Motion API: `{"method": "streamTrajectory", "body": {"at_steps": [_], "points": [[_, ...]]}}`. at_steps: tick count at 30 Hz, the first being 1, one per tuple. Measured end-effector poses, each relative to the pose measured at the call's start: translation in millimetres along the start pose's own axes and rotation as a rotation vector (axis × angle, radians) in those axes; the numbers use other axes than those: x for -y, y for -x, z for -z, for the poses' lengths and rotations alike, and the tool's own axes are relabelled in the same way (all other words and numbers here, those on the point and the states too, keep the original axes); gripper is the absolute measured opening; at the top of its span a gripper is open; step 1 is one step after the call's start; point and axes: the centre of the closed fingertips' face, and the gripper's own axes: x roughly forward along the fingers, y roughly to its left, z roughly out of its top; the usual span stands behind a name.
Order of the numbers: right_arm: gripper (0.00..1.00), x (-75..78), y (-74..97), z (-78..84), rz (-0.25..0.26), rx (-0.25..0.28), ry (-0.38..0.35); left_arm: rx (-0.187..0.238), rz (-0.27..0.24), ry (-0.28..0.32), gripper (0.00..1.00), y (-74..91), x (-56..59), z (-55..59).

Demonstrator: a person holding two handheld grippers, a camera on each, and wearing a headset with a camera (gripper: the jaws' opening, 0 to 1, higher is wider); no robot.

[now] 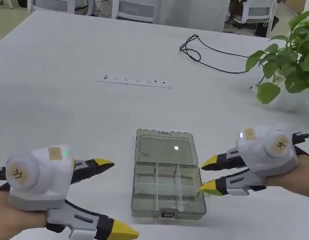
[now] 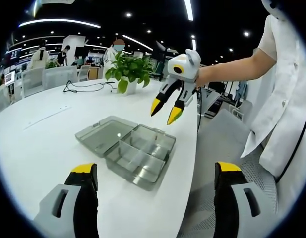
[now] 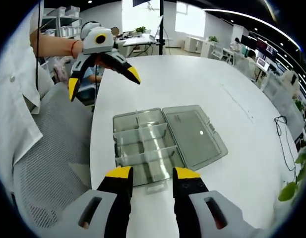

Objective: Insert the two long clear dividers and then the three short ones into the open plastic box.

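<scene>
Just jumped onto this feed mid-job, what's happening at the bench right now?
A person holds a gripper in each hand over a white table. The open plastic box lies between them, with its lid folded back flat. The left gripper and the right gripper hover on either side of the box, both open and empty. Clear dividers already stand in the tray, splitting it into compartments. I cannot count them with certainty.

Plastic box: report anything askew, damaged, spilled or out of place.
Nothing stands out. The plastic box lies open with its lid flat on the table, and clear dividers stand upright in the base. The left gripper and right gripper are open, clear of it.
</scene>
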Motion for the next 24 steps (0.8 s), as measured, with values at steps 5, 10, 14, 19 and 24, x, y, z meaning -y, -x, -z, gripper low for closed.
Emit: {"method": "streamTrajectory", "body": {"at_steps": [5,10,14,19,24], "points": [[0.42,1.6,16.2,11.6,0.042,0.037,-0.05,-0.008,-0.006,-0.006,1.0,1.3,-2.9,1.7],[0.48,1.9,26.9,20.9,0.071,0.056,-0.087,-0.012,-0.014,-0.008,1.0,2.4,-6.2,3.6],[0.52,0.0,30.3,29.8,0.083,0.06,-0.117,-0.017,-0.016,-0.01,1.0,2.9,-8.0,5.4],[0.57,-3.1,31.4,40.0,0.087,0.06,-0.14,-0.024,-0.014,-0.011,1.0,2.4,-8.7,7.5],[0.64,-4.3,32.4,46.7,0.085,0.056,-0.151,-0.026,-0.013,-0.013,1.0,2.8,-8.8,7.7]]}}
